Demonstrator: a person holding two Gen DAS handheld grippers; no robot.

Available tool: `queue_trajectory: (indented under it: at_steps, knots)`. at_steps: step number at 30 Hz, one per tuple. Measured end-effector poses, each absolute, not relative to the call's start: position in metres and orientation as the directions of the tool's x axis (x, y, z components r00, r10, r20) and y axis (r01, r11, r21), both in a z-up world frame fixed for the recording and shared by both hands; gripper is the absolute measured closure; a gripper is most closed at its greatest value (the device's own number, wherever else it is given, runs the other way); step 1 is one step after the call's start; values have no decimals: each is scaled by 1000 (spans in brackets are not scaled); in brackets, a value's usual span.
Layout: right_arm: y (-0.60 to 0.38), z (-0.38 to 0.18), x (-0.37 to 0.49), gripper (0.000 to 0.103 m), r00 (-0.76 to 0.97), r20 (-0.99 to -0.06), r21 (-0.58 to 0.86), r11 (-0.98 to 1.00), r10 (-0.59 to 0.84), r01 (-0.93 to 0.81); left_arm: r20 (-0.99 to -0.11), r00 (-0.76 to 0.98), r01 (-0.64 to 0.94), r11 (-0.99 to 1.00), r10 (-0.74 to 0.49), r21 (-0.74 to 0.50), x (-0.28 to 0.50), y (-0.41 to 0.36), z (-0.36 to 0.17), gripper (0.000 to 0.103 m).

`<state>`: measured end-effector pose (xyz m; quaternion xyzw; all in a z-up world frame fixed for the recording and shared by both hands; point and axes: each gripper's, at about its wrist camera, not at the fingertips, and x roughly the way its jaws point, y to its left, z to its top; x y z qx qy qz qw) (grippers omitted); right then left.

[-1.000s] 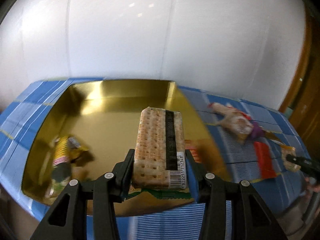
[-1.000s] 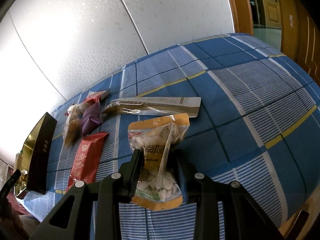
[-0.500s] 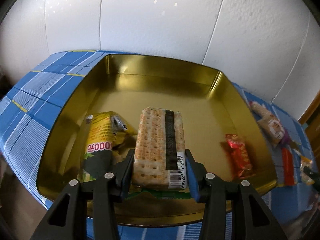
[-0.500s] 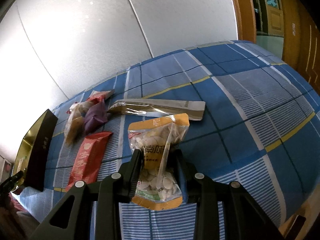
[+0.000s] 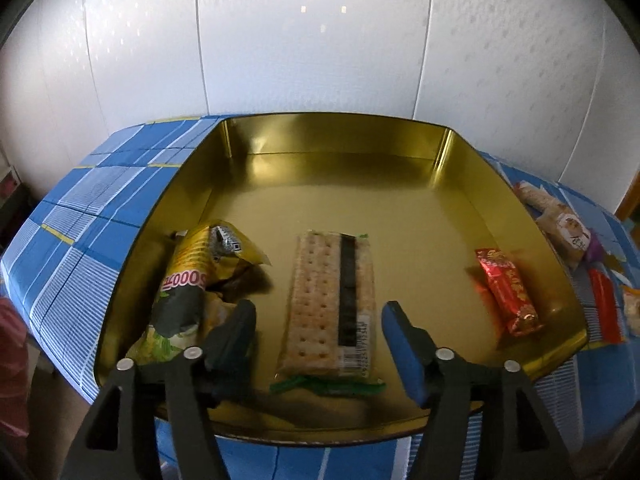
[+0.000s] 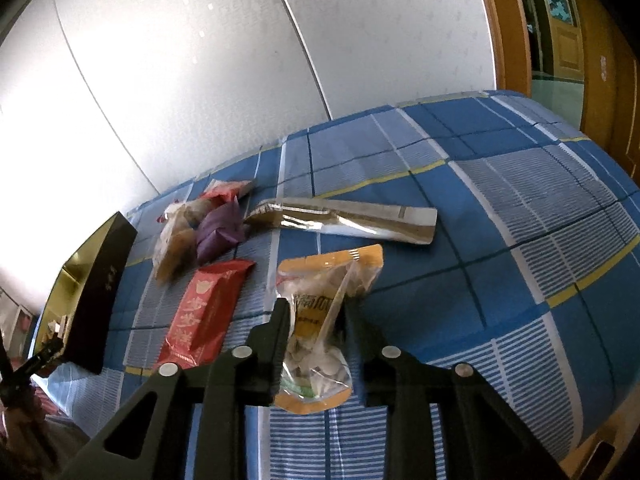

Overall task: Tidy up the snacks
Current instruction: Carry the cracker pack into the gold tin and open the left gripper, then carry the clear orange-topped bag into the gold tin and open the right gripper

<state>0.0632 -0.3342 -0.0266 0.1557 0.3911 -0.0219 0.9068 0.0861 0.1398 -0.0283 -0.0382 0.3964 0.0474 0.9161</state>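
The cracker pack (image 5: 330,300) lay flat on the gold floor of the tin (image 5: 336,148), near its front wall and about midway between the side walls, barcode end towards me. I judged it light but stiff and brittle: a block of thin biscuits in slick film, best taken across its long edges with gentle pressure, since a hard squeeze or a pinch at a corner could crack them. It sat between the fingers of my left tool (image 5: 318,320), whose jaws were opening, the pads clear of both long sides, so nothing was being gripped there. To its left in the tin a crumpled yellow and green bag (image 5: 192,284) lay against the side wall, just beside the left finger; to its right, well apart, a small red packet (image 5: 508,292) rested near the right wall. In my right tool (image 6: 314,322) the orange-trimmed pouch of pale sweets (image 6: 320,320) was soft, lumpy and slippery, and I held it across its narrow middle, the jaws closing on it and creasing the film; it seemed to rest on the checked cloth of the worktop (image 6: 520,208) toward the front edge. Beyond it lay a red wrapper (image 6: 206,312), a purple packet (image 6: 220,232), a long silver sachet (image 6: 348,222) and, toward the left edge, the tin's dark outer wall.
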Motion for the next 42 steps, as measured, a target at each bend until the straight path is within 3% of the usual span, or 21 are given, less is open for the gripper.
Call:
queue_trajectory:
  at_steps: [6, 15, 32, 42]
  knots:
    - [-327, -30, 65, 73, 686, -722, 242, 961, 87, 132, -667, 745, -83, 991, -5, -100, 71, 139, -15, 27]
    - [-314, -24, 60, 76, 712, -693, 235, 969, 112, 77, -610, 792, -65, 994, 0, -84, 54, 131, 0, 17]
    - [-213, 3, 58, 76, 700, -648, 281, 948, 301, -148, -571, 810, -160, 987, 130, -2, 46, 136, 6, 13]
    - [-110, 31, 86, 76, 641, -630, 287, 898, 439, -334, -587, 798, -204, 978, 137, -49, 44, 153, 4, 13]
